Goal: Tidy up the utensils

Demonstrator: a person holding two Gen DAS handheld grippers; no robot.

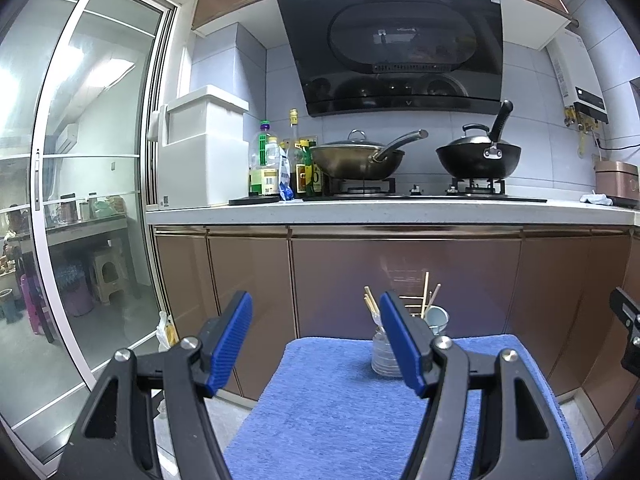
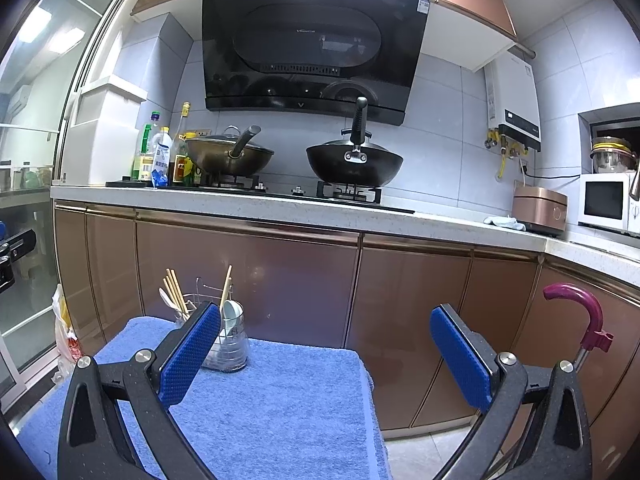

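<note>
A blue towel (image 1: 340,400) covers a low stand in front of the kitchen cabinets; it also shows in the right wrist view (image 2: 280,400). At its far edge stand a clear glass holder (image 1: 384,356) with wooden chopsticks (image 1: 371,300) and a wire holder with a pale blue spoon (image 1: 436,316). In the right wrist view the wire holder (image 2: 228,348) carries the spoon (image 2: 232,312) and a chopstick, with more chopsticks (image 2: 176,288) just left. My left gripper (image 1: 316,336) is open and empty above the towel. My right gripper (image 2: 326,352) is open and empty, wide apart.
A counter (image 2: 360,216) with two woks (image 1: 356,160) (image 1: 478,158), bottles (image 1: 276,164), a rice cooker (image 2: 540,208) and a microwave (image 2: 604,200) runs behind. A glass sliding door (image 1: 80,160) is at left. A magenta umbrella handle (image 2: 580,312) leans at right.
</note>
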